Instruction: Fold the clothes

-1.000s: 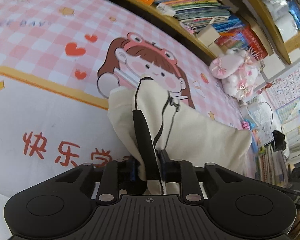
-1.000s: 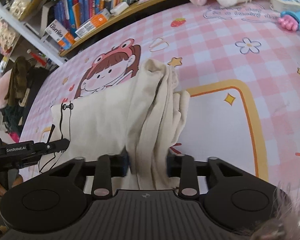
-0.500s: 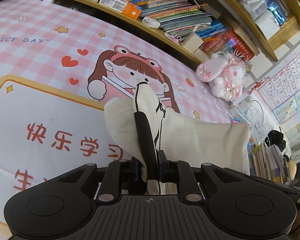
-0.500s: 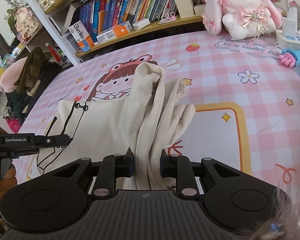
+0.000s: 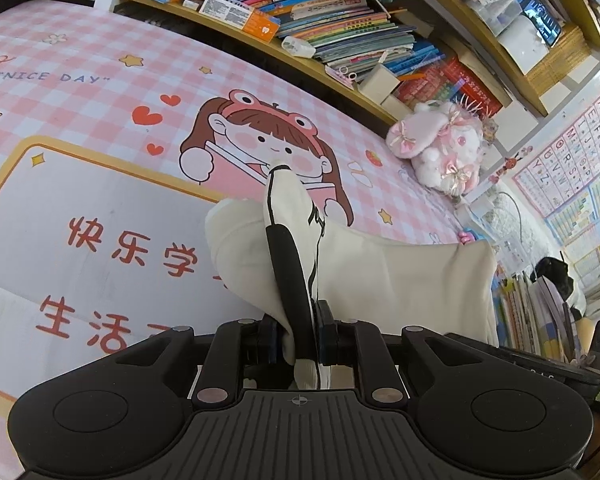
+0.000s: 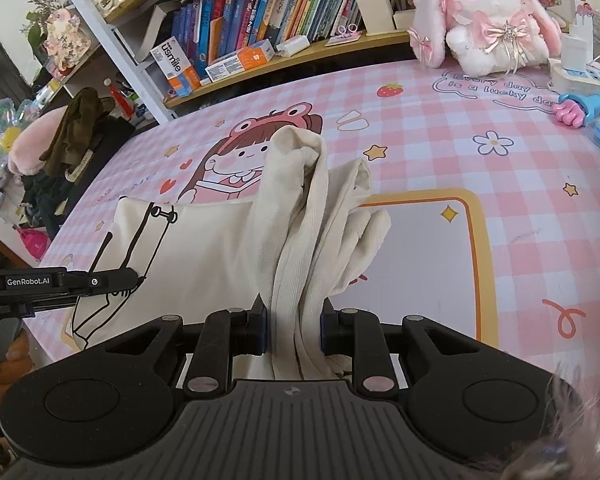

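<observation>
A cream garment with a black line drawing (image 5: 400,272) hangs stretched between my two grippers above the pink checked table mat (image 5: 100,92). My left gripper (image 5: 296,320) is shut on one edge of it, with a black printed stripe running up between the fingers. My right gripper (image 6: 294,328) is shut on a bunched, ribbed part of the cream garment (image 6: 204,248). In the right wrist view the left gripper (image 6: 132,276) shows at the left, pinching the garment's printed side. The fingertips are hidden by cloth in both views.
A bookshelf (image 6: 284,12) runs along the table's far edge. A pink and white plush rabbit (image 6: 488,12) sits at the back right, beside a power strip (image 6: 580,72) and a pink and blue toy (image 6: 580,108). Clothes (image 6: 76,128) lie piled off the table's left side.
Both grippers have lifted and pulled back with the garment, so more of the mat and shelves shows. Both have stayed shut on the cloth.
</observation>
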`<state>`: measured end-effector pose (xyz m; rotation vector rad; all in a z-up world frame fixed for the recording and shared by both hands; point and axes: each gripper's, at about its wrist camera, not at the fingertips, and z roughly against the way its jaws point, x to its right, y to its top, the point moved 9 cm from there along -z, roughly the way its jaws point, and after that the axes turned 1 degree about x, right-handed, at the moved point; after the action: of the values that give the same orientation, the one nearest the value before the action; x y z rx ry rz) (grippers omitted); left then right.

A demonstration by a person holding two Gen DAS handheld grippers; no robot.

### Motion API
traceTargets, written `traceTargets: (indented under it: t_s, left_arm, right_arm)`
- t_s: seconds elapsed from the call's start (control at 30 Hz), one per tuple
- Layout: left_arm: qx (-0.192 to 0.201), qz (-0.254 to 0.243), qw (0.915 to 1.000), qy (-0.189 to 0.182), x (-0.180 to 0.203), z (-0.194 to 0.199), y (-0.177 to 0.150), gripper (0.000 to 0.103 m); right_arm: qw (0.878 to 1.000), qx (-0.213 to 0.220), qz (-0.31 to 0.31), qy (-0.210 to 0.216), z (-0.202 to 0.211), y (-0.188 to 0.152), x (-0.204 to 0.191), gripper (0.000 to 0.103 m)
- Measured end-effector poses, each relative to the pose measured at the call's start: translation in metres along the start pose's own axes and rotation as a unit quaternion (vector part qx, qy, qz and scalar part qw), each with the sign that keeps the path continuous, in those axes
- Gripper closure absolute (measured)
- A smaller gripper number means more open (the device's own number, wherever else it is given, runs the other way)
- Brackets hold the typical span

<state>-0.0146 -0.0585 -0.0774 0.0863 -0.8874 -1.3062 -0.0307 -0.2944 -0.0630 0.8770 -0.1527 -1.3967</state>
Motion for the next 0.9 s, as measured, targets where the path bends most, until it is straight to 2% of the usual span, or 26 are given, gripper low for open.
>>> traceTargets:
  t_s: [0.5,0.9]
  left_arm:
    - [-0.007,-0.016,0.9998,-0.005,-0.003,0.006,0.006,0.087]
    - [-0.002,-0.021,0.9995,-0.021,-0.043,0.013,0.051,0.087]
  right_arm:
    - [1.000,0.007,-0.008,-0.002,0.001,-0.004,-0.007,0.083]
    - [1.000,0.017,-0.006,-0.008,-0.031,0.014,-0.045,0.083]
